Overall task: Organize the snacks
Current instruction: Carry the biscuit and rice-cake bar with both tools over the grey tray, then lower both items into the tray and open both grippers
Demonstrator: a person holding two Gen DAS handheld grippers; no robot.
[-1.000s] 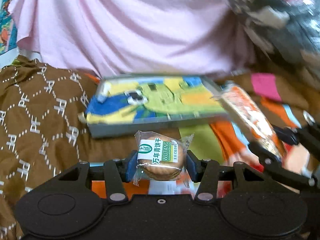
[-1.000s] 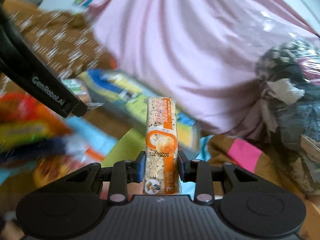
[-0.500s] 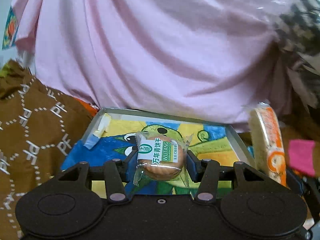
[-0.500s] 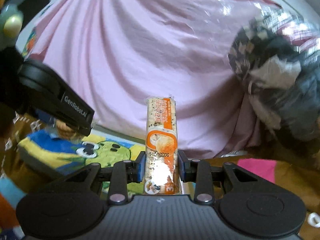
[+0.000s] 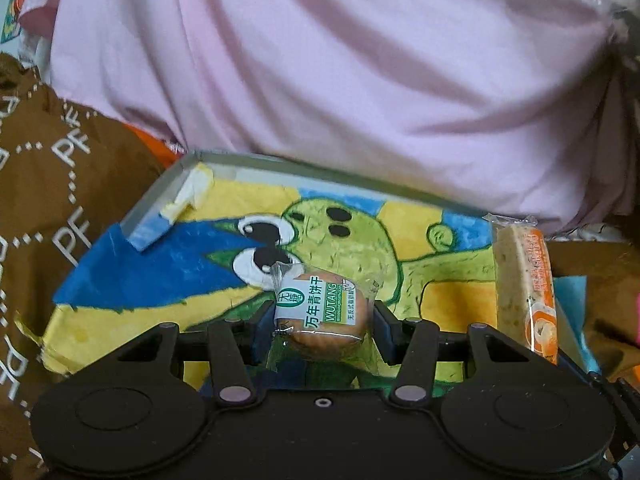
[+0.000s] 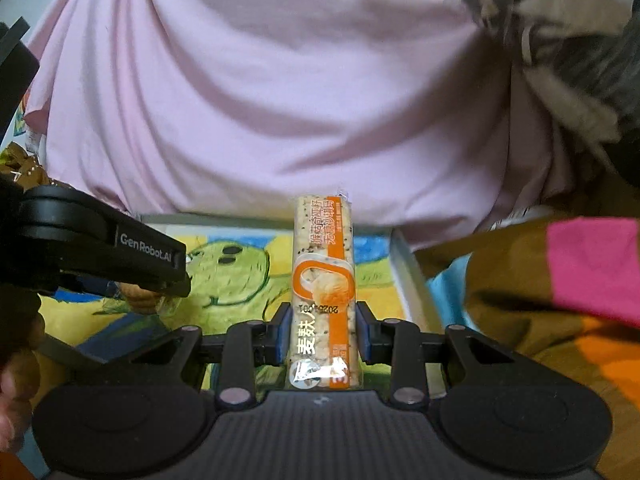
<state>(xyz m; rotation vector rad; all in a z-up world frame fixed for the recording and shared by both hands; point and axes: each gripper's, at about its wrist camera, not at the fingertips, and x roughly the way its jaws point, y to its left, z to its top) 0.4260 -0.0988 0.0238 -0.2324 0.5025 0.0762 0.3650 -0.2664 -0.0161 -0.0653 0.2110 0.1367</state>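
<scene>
Pink cloth point(image 5: 340, 80) behind; biscuit pack point(image 5: 320, 312) reads WUTANG, arm point(image 6: 120, 252) GenRobot.AI

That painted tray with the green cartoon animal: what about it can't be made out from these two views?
- Tray near edge: left wrist view, hidden behind the left tongs and their round biscuit packet.
- Its left part: right wrist view, covered by the left tongs.
- Painting's middle: right wrist view, hidden by the orange cracker bar in the right tongs.

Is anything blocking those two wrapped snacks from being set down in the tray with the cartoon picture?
Nothing visible. The round biscuit packet and the long orange bar are each held above the tray, whose painted floor shows bare beneath them. Only pink cloth hangs behind its far rim.
</scene>
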